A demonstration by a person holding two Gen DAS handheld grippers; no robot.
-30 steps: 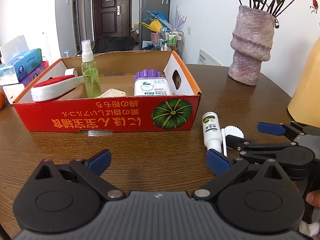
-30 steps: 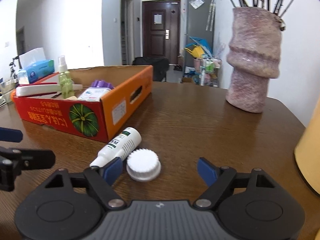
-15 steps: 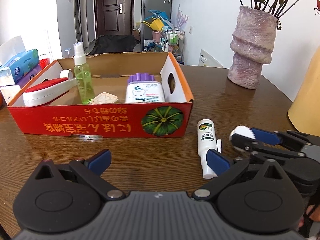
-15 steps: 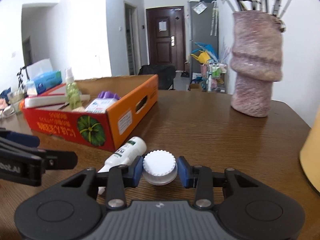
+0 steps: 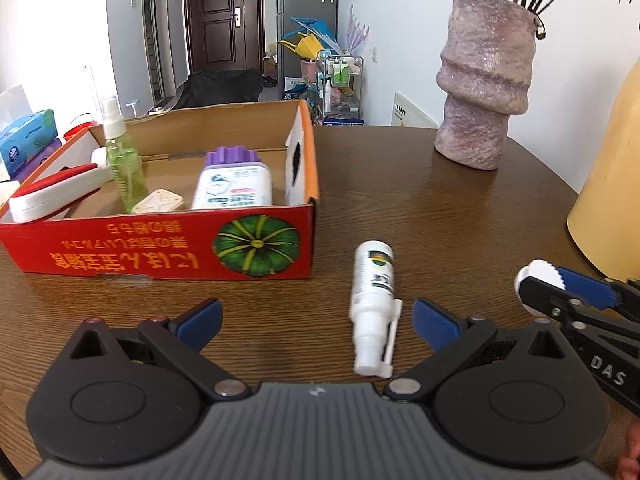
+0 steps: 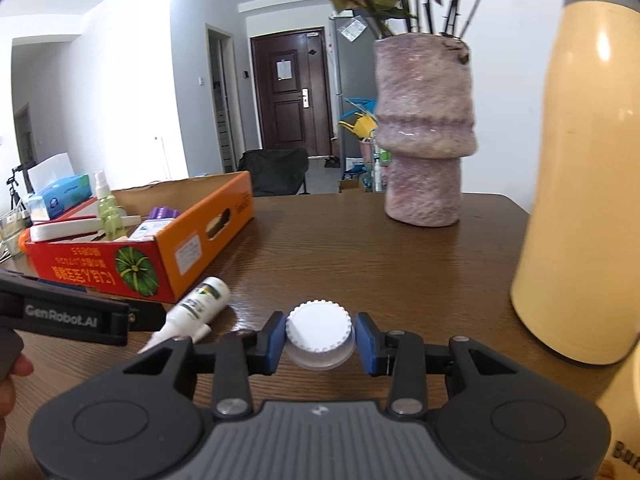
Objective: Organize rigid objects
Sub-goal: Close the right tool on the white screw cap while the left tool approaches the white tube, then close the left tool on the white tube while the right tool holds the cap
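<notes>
The right gripper (image 6: 320, 342) is closed on a white ribbed cap (image 6: 319, 329), its two blue pads pressing the cap's rim from either side; the cap appears lifted a little off the brown table (image 6: 360, 248), though the fisheye view makes that hard to judge. The left gripper (image 5: 316, 320) is spread wide and holds nothing, low over the table. Just ahead of it, nearer its right finger, lies a white spray bottle (image 5: 374, 296) on its side, nozzle pointing toward the camera. Beyond the bottle, to the left, stands an open red and orange box (image 5: 160, 256), already holding a green spray bottle (image 5: 120, 160), a purple-topped jar (image 5: 234, 184), a small beige piece and a red and white object. A mottled pink vase (image 6: 424, 132) of dried flowers stands further back on the right, and a tall cream flask (image 6: 580, 184) stands close to the right gripper's right side. The likely risks: the cap is round and gripped only at two narrow points on its rim, so it could squirt out or tilt if the squeeze eases on the way to the box. A swing to the right could knock the flask. The lying bottle can roll, so a careless pass of either gripper might push it away, and the two grippers sit close enough to collide.
</notes>
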